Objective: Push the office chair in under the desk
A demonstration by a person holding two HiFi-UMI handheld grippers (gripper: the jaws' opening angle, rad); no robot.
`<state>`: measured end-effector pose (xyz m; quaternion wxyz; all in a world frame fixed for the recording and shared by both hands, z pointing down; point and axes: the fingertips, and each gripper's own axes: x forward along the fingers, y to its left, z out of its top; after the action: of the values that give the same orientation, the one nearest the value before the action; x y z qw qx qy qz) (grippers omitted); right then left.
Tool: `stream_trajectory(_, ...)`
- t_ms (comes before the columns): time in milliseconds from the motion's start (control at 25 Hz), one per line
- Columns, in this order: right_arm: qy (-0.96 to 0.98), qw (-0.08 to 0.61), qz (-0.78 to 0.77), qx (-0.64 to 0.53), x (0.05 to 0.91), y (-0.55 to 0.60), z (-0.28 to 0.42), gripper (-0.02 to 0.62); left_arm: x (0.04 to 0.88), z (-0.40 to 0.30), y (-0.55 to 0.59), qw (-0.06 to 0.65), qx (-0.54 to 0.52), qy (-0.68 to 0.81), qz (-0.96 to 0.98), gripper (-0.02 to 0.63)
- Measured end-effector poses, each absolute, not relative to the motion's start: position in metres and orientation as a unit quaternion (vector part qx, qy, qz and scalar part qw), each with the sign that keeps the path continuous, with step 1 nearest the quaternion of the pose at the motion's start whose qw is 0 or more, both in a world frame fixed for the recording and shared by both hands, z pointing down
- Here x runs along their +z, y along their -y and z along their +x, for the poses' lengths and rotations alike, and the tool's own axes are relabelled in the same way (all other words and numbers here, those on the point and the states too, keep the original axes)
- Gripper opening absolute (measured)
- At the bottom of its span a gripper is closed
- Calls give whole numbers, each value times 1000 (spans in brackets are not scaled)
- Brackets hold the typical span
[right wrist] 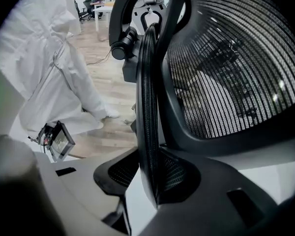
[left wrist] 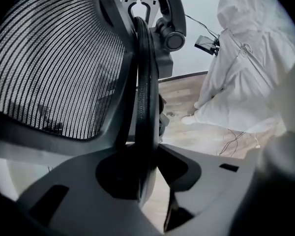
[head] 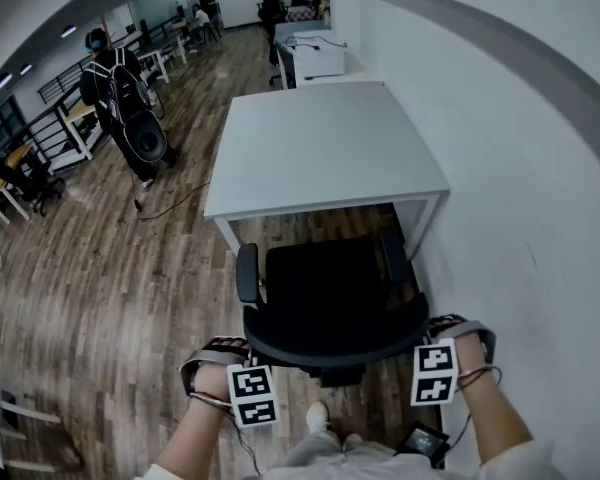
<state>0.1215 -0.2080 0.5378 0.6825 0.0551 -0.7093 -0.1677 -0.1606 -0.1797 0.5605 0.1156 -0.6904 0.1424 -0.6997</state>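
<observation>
Black office chair (head: 325, 293) stands on the wood floor (head: 110, 288) right in front of the white desk (head: 325, 148), facing it, lined up betw. the desk's two front legs. Seat front is about at the desk's near edge. Rest of the seat, both armrests & the back are out in the open, not under the top. Wall (head: 520, 168) runs close along the right of desk & chair.

Person stands behind the chair, a gripper in each hand, both pointing steeply down at the top of the backrest. Left hand (head: 212, 368) is at the back's left end, right hand (head: 470, 353) at its right end, well apart.

Left gripper view: left gripper (left wrist: 148, 178) has its jaws clamped on the backrest rim (left wrist: 145, 82), rim edge-on betw. the pads, mesh (left wrist: 54, 68) off to one side. Right gripper view: right gripper (right wrist: 148, 183) is likewise closed on the rim, both pads touching it.

The person's white clothing (right wrist: 54, 73) & a shoe (head: 318, 416) show just behind the chair. A small screen device (right wrist: 59, 140) hangs near the waist.

Bkgd: someone w/ a black backpack (head: 125, 93) stands off to the left, more desks beyond.
</observation>
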Motion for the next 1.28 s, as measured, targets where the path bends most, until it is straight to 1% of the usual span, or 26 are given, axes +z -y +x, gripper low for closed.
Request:
stream_trajectory(1040,704,691,83,-144,537,270,102,130,559,-178,254,147,-680,-125,-708,109)
stream_trajectory(1280,697,698,85,-143,537,295,108,130,559,-173,272,145,-677,-125,-711,109)
